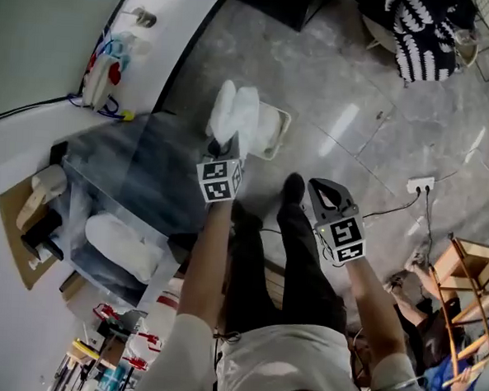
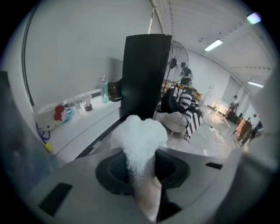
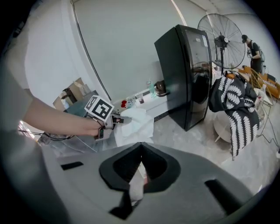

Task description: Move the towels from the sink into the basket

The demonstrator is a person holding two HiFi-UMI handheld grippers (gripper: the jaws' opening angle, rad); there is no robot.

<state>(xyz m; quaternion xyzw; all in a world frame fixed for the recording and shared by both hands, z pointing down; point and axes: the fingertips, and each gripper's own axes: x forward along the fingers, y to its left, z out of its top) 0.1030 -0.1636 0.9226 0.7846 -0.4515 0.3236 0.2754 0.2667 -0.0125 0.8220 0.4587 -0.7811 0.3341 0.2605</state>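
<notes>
1. my left tool [image 1: 223, 152] is pinching a white towel [image 1: 235, 111]. in the left gripper view the fluffy cloth bulges out past the jaws, which clamp its lower end.
2. in the head view that towel hangs over a pale basket [image 1: 280, 122] and hides most of the basket's left side. i cannot tell whether the cloth touches the rim.
3. the basket stands on the grey marbled floor [image 1: 358, 98], just beside the far corner of the sink [image 1: 148, 156].
4. the sink is a translucent grey tub set against the white worktop [image 1: 24, 144].
5. a second white towel [image 1: 122, 245] lies bunched in the bottom of the sink, well apart from both tools.
6. my right tool [image 1: 321, 192] has its jaws pressed together. in the right gripper view only the pale pads meet, with no towel between them.
7. in the head view the right tool hangs over the floor to the right of the left one, beside the person's dark legs [image 1: 295, 251], apart from basket and sink.
8. the right gripper view also shows the left tool with its marker cube and the held towel, in front of the worktop.
9. behind them stand a black fridge [image 3: 188, 74] and a pedestal fan [image 3: 221, 39], and to the right hangs a black-and-white striped cloth [image 3: 234, 105].
</notes>
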